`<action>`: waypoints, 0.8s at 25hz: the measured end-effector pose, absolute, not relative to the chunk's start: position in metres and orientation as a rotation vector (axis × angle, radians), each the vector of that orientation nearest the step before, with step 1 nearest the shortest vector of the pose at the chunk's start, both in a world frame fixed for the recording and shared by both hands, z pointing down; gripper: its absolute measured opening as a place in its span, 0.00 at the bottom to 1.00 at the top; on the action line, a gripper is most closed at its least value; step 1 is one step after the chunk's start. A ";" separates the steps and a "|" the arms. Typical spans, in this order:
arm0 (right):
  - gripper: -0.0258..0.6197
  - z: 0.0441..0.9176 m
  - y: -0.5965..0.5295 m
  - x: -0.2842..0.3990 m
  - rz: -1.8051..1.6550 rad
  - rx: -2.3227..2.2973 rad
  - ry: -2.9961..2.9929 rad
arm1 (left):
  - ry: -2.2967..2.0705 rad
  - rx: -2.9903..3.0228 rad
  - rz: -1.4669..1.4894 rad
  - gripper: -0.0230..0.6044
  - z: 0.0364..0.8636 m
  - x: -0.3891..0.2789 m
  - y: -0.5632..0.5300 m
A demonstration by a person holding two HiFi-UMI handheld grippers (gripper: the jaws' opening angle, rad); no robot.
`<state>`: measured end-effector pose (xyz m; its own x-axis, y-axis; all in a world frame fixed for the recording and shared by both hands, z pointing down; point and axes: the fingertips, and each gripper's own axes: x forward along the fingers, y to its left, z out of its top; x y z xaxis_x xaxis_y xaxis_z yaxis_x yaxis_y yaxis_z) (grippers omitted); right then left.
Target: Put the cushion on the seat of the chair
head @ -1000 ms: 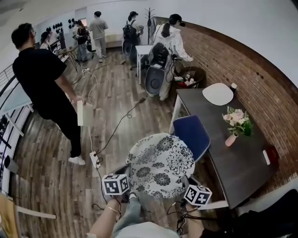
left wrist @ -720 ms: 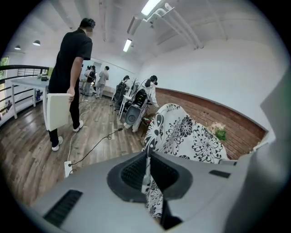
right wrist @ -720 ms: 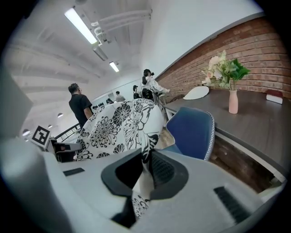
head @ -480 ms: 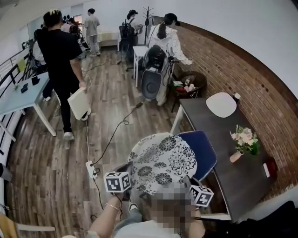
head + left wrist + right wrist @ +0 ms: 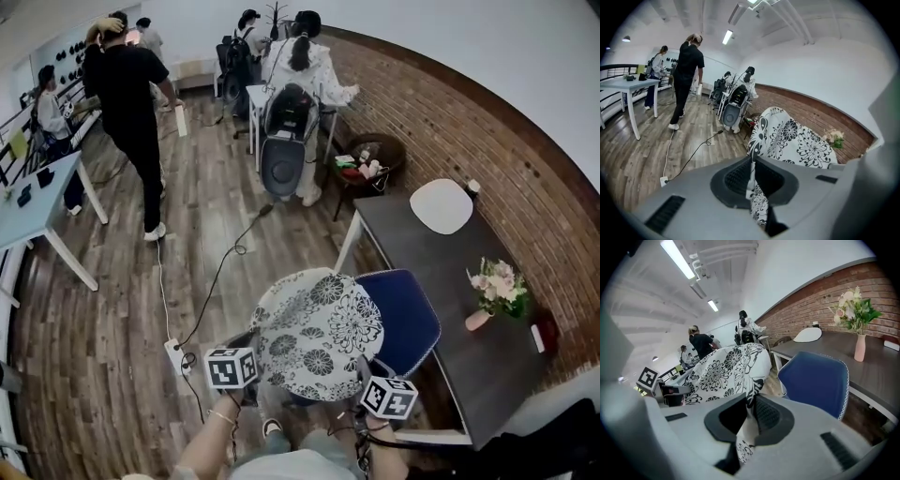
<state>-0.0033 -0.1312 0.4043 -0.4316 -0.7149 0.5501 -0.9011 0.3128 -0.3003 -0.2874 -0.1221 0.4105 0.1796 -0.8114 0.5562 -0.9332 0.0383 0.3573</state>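
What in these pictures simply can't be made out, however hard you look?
- Head view: the cushion overlaps the blue chair, so how much of the seat lies under it is hidden.
- Head view: the chair's legs are hidden beneath the chair itself.
- Head view: the dark red thing at the table's far end is too small to name.
- Left gripper view: the cushion blocks the chair altogether.

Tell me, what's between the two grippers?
The flowery cushion. The head view shows it spanning from the left gripper to the right gripper, each shut on an edge, above the blue chair.
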 end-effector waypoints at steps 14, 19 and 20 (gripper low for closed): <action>0.09 0.422 -0.157 0.019 0.872 1.459 -2.218 | -1.630 1.751 0.271 0.06 0.431 -0.278 -0.149; 0.09 0.436 -0.155 0.039 0.908 1.470 -2.184 | -1.609 1.735 0.311 0.06 0.446 -0.262 -0.150; 0.09 0.439 -0.156 0.043 0.914 1.471 -2.178 | -1.606 1.733 0.321 0.06 0.450 -0.258 -0.150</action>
